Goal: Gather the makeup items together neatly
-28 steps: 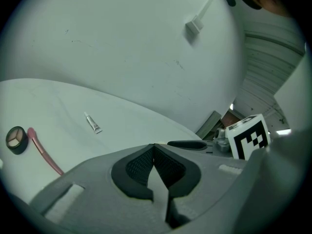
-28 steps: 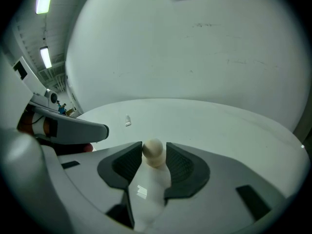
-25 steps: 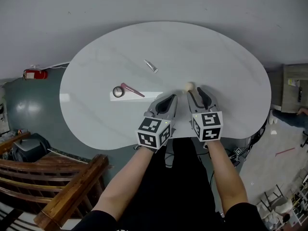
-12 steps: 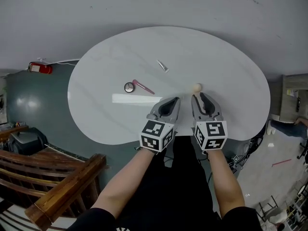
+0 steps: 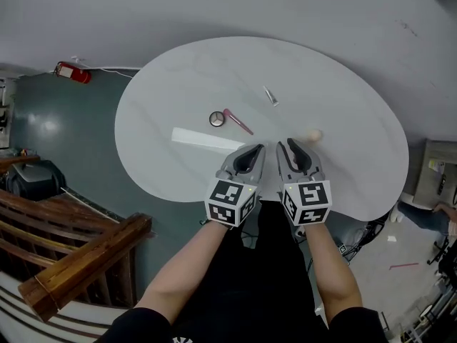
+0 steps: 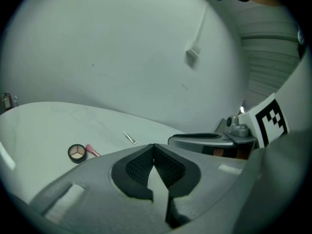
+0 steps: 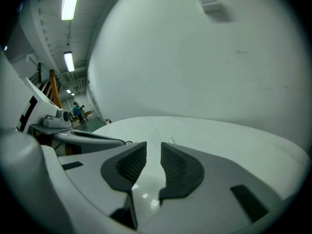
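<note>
On the white table (image 5: 343,70) lie a round eyeshadow compact (image 5: 217,118) with a pink brush (image 5: 238,121) beside it, a small silver tube (image 5: 270,96) farther back, and a beige sponge (image 5: 313,135). My left gripper (image 5: 255,148) hovers over the near edge, shut and empty. My right gripper (image 5: 287,146) is next to it; its jaws have just been closing, a narrow gap remains and nothing is between them. The sponge lies just right of its tips. The left gripper view shows the compact (image 6: 76,152), brush (image 6: 91,150) and tube (image 6: 129,138) ahead of the left gripper (image 6: 154,146). The right gripper (image 7: 153,147) faces bare tabletop.
A bright strip of reflected light (image 5: 203,139) crosses the table near the compact. Left of the table, a red extinguisher (image 5: 71,72) lies on the green floor, and a wooden railing (image 5: 78,263) stands below it. The wall (image 5: 214,6) is behind the table.
Both grippers have lifted and drawn back toward the near edge. The sponge, earlier right at the right gripper's tips, now lies off to its right. The right jaws have narrowed.
</note>
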Action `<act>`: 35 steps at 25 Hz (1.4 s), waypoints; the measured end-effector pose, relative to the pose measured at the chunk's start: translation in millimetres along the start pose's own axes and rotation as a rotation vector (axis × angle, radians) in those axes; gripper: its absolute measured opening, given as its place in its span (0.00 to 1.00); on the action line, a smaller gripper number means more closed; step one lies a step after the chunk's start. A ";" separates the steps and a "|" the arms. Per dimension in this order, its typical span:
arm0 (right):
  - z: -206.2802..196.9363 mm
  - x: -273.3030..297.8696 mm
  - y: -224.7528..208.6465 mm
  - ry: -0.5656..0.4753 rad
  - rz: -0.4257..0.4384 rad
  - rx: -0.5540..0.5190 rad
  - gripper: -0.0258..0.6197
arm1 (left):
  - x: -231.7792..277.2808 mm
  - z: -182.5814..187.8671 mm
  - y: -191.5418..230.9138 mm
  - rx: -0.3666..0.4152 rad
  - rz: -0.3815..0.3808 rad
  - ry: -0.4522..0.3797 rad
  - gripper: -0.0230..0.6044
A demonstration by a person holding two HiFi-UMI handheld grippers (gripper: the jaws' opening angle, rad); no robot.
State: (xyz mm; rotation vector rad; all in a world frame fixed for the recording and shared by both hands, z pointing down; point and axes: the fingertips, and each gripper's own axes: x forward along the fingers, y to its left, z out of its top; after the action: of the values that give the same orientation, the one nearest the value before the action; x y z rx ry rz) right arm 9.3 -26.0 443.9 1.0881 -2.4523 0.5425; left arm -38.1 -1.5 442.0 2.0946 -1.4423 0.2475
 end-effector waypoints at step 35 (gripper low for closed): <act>-79.5 134.0 49.7 0.430 0.177 -0.271 0.12 | 4.1 -46.2 107.9 -0.182 0.205 0.036 0.05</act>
State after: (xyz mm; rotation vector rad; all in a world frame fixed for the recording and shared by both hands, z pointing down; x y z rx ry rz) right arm -95.1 -36.7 569.4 0.5789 -2.1687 0.4271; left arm -126.0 -6.0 519.7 1.7919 -1.5963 0.2225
